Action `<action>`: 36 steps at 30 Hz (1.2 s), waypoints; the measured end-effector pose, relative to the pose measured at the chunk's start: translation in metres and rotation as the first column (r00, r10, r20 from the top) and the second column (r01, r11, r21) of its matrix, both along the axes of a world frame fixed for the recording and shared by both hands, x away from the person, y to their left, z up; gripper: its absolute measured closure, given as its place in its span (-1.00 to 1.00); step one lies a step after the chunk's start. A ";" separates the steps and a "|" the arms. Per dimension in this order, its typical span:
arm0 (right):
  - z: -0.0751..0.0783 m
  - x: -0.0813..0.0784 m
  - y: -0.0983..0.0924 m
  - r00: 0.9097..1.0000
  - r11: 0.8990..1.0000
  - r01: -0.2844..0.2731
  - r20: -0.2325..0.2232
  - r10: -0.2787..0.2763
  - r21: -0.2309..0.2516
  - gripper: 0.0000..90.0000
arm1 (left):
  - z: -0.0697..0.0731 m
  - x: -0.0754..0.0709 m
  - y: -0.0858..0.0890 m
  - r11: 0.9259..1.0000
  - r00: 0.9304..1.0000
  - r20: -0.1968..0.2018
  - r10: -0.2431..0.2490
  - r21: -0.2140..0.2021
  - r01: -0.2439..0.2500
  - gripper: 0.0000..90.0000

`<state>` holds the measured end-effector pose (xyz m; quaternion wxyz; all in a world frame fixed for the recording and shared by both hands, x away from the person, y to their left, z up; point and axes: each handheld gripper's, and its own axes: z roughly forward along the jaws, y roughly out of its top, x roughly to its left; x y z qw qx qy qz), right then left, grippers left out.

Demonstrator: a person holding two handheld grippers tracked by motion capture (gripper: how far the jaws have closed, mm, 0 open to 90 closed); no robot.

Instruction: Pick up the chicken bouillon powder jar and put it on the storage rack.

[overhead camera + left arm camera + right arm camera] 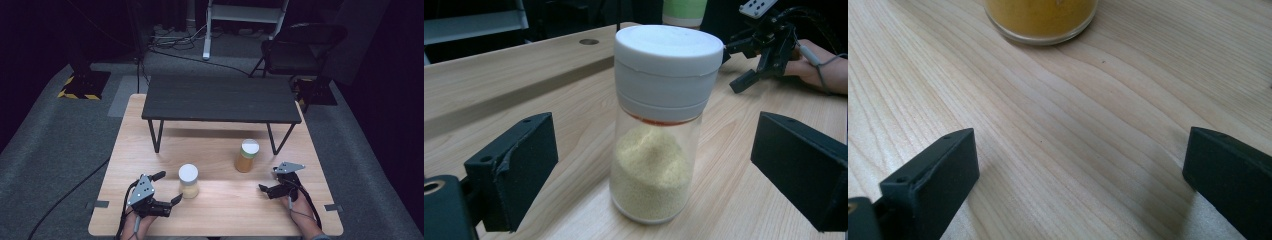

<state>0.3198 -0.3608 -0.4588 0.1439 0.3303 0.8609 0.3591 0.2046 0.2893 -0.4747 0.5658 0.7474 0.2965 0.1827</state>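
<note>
— What's on your left?

— Your left gripper (167, 187) is spread wide with nothing in it, its jaws flanking the pale-grain jar (188, 180) without touching it. The jar stands upright on the wooden table (225, 215), white lid on.

— What could go wrong there?

— It looks tall and narrow (and only about half full), so if one jaw lands before the other, I'd expect it to tip or skid.

— And on the right?

— The amber jar (246, 155) stands farther back, near the black shelf (220, 98). Your right gripper (272, 181) is low over the table, jaws just as wide and empty, aimed toward that jar but well short of it. Closing from there would catch air.

— Hand poses?

— Both come in from the near edge, each gripper angled inward toward the middle.
</note>
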 end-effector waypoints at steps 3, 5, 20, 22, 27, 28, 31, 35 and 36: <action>0.000 0.000 0.000 1.000 1.000 0.000 0.000 0.000 0.000 -0.97 | 0.000 0.003 -0.002 1.000 1.000 0.003 -0.010 0.001 0.010 -0.90; 0.000 0.000 0.000 1.000 1.000 0.000 0.000 0.000 0.000 -0.97 | -0.001 0.005 -0.003 1.000 1.000 0.006 -0.013 -0.008 0.013 -0.90; 0.000 0.000 0.000 1.000 1.000 0.002 0.000 -0.002 0.000 -0.97 | 0.000 0.030 -0.021 0.998 0.999 0.011 -0.054 -0.016 0.054 -0.90; 0.000 -0.001 0.001 1.000 1.000 0.006 0.000 -0.006 0.000 -0.97 | 0.001 0.033 -0.024 0.998 0.998 0.012 -0.056 -0.010 0.056 -0.89; 0.000 -0.001 0.001 1.000 1.000 0.006 0.000 -0.006 0.000 -0.98 | 0.000 0.037 -0.031 0.999 0.999 0.023 -0.045 -0.003 0.045 -0.84; 0.000 -0.001 0.001 1.000 1.000 0.006 0.000 -0.006 0.000 -0.97 | -0.001 0.039 -0.031 0.999 0.999 0.020 -0.046 -0.006 0.046 -0.83; 0.000 -0.001 0.001 1.000 1.000 0.011 0.000 -0.011 0.000 -0.98 | -0.001 0.044 -0.033 0.999 0.999 0.011 -0.051 -0.006 0.051 -0.77; 0.000 -0.001 0.001 1.000 1.000 0.013 0.000 -0.013 -0.001 -0.98 | 0.004 0.046 -0.037 0.998 0.998 -0.001 -0.057 0.033 0.057 -0.48; 0.000 -0.001 0.001 1.000 1.000 0.013 0.000 -0.013 -0.001 -0.98 | 0.004 0.046 -0.038 0.997 0.998 -0.003 -0.065 0.036 0.065 -0.40</action>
